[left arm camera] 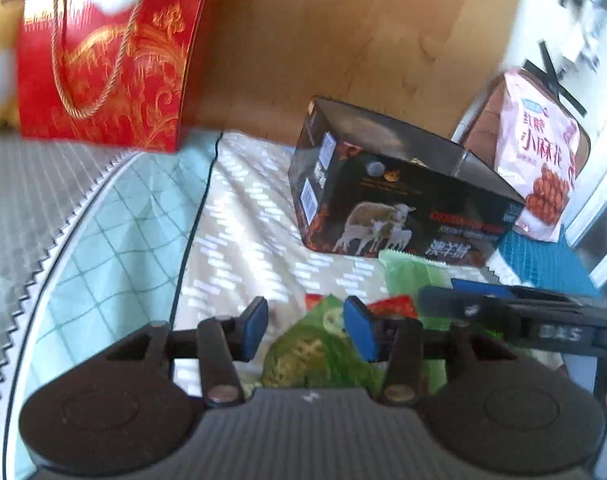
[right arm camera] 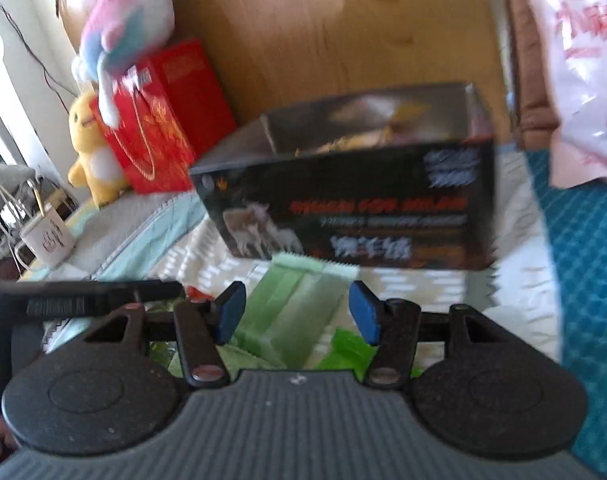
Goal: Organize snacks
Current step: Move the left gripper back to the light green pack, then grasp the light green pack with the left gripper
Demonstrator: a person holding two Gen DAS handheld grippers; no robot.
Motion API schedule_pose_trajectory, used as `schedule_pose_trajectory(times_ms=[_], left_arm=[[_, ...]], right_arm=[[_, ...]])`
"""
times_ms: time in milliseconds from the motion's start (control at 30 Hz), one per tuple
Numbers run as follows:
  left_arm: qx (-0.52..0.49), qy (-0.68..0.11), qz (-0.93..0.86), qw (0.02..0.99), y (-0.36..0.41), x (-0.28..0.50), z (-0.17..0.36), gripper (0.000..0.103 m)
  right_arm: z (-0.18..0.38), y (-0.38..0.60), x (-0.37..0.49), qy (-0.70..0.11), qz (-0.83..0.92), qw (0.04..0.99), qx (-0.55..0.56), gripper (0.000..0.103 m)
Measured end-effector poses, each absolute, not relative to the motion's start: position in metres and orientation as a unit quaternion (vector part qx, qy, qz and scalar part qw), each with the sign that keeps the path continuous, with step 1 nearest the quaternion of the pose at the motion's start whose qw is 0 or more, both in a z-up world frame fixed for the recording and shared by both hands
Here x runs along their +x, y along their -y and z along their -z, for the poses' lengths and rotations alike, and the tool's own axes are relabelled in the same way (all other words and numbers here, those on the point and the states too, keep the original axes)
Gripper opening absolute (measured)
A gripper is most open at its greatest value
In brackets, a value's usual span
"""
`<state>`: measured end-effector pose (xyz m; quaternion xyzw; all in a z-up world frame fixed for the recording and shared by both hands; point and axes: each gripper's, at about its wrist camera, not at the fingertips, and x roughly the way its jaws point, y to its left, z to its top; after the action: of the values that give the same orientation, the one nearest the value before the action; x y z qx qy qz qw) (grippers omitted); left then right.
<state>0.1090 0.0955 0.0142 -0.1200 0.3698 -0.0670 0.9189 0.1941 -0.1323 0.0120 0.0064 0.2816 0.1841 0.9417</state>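
Note:
An open black box (left arm camera: 395, 204) with a sheep picture stands on the bed; it also shows in the right wrist view (right arm camera: 355, 200). My left gripper (left arm camera: 305, 330) is open, its blue pads either side of a green snack packet (left arm camera: 315, 356), with a red packet (left arm camera: 395, 306) just beyond. My right gripper (right arm camera: 297, 312) is open over a pale green packet (right arm camera: 291, 308) lying in front of the box. The right gripper (left arm camera: 515, 312) reaches in from the right in the left wrist view. A bright green packet (right arm camera: 349, 346) lies under its right pad.
A red gift bag (left arm camera: 103, 64) stands at the back left against the wooden headboard (left arm camera: 323, 40). A pink snack bag (left arm camera: 539, 156) leans at the back right. Plush toys (right arm camera: 91, 148) and a white mug (right arm camera: 47, 240) sit at the left. A blue mat (right arm camera: 583, 260) lies to the right.

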Motion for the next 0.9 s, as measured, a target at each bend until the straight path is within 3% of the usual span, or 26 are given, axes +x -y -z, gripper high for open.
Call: schedule_pose_trajectory(times_ms=[400,600,900], left_arm=[[-0.146,-0.381,0.164,0.898,-0.099,0.036,-0.013,0.044],[-0.217,-0.356,0.145,0.897,-0.14,0.007,-0.019,0.045],[-0.255,-0.367,0.162,0.88,-0.158,-0.016,-0.012,0.048]], right_arm=[[0.009,0.106,0.104,-0.256,-0.261,0.918,-0.153,0.058],[-0.008,0.109,0.059,-0.202,-0.276,0.928,-0.15,0.059],[0.032,0.067,0.04,-0.247,-0.312,0.891,-0.218,0.059]])
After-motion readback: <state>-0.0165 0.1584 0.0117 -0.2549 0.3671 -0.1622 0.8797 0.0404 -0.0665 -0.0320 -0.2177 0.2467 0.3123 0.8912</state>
